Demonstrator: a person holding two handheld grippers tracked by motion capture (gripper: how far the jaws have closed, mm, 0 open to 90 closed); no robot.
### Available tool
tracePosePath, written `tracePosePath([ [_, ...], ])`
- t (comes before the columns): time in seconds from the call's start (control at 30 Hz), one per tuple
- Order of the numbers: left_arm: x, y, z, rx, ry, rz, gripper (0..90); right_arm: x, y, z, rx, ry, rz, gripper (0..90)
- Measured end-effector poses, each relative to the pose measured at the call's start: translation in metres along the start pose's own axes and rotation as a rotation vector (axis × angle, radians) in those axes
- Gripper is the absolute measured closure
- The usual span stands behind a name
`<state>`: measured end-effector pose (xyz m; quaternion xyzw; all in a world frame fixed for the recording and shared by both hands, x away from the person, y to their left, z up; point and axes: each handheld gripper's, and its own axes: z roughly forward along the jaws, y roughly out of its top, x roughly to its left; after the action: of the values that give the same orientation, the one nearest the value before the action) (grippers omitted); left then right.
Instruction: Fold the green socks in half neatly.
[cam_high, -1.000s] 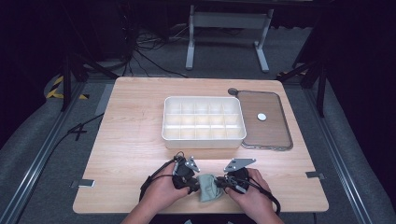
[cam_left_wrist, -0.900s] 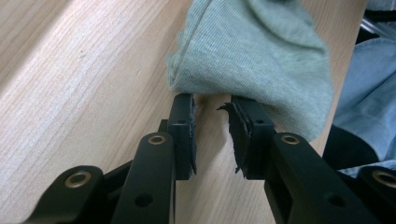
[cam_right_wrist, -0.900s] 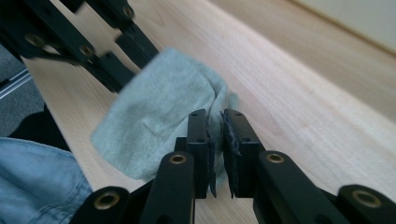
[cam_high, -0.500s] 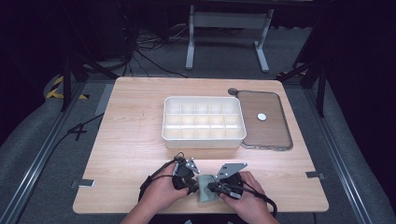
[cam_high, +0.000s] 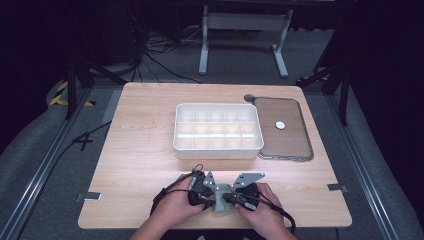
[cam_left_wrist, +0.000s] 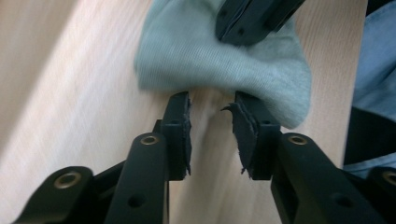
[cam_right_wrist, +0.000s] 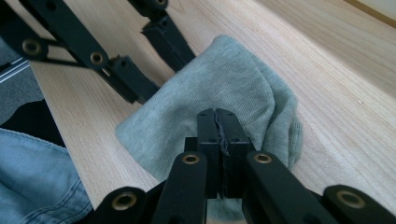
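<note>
A grey-green sock (cam_high: 218, 201) lies bunched on the wooden table (cam_high: 150, 150) near its front edge, between the person's two hands. My right gripper (cam_right_wrist: 217, 113) is shut, its jaws pinched together on the sock (cam_right_wrist: 233, 74) from above. Across from it, my left gripper (cam_left_wrist: 210, 100) is open. Its jaws have just been opening, and their tips sit at the sock's (cam_left_wrist: 219, 56) near edge with bare wood between them. The right gripper (cam_left_wrist: 252, 21) reaches onto the cloth from the top of the left gripper view.
A white compartment box (cam_high: 217, 106) stands at the table's middle, with a brown lid (cam_high: 285, 145) flat beside it on the right. A small white disc (cam_high: 280, 125) rests on the lid. Light-blue sleeves lie at the table's near edge.
The right hand has shifted a little left onto the sock, and its jaws have come together. The left gripper stays where it was.
</note>
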<state>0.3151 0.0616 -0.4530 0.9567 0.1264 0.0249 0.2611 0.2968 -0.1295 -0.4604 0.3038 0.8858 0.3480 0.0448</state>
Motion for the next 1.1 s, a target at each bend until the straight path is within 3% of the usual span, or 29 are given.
tracePosePath([
  [0.07, -0.002, 0.003, 0.0, -0.024, 0.005, 0.03, 65.4, 0.0, 0.0, 0.0, -0.003, 0.015, -0.004, 89.6],
  [0.17, -0.003, 0.007, -0.001, -0.015, 0.015, 0.098, 63.3, -0.002, 0.0, 0.0, -0.019, 0.036, 0.008, 89.9],
  [0.43, -0.007, 0.012, 0.001, 0.051, 0.04, 0.109, 60.4, -0.003, -0.001, 0.005, -0.039, 0.05, -0.003, 89.8],
  [0.63, -0.003, 0.008, -0.003, 0.012, 0.023, 0.042, 56.6, -0.009, 0.001, -0.01, -0.055, 0.088, 0.029, 83.0],
  [0.7, -0.002, 0.008, -0.004, 0.01, 0.017, 0.027, 56.7, -0.02, 0.002, -0.029, -0.094, 0.07, 0.048, 83.1],
  [0.77, -0.002, 0.008, -0.004, 0.008, 0.006, 0.012, 56.3, -0.026, 0.001, -0.035, -0.101, 0.055, 0.058, 83.3],
  [0.83, -0.002, 0.008, -0.003, 0.008, 0.004, 0.011, 56.2, -0.038, -0.004, -0.042, -0.095, 0.009, 0.076, 84.6],
  [0.9, -0.001, 0.008, -0.002, 0.004, 0.003, 0.014, 55.9, -0.044, -0.009, -0.04, -0.054, -0.024, 0.064, 85.6],
  [1.03, 0.0, 0.009, -0.003, -0.017, 0.0, 0.018, 55.6, -0.035, -0.009, -0.026, 0.007, 0.047, 0.022, 84.7],
  [1.1, 0.001, 0.008, -0.003, -0.024, -0.006, 0.013, 56.0, -0.029, -0.007, -0.022, 0.025, 0.061, 0.006, 85.1],
])
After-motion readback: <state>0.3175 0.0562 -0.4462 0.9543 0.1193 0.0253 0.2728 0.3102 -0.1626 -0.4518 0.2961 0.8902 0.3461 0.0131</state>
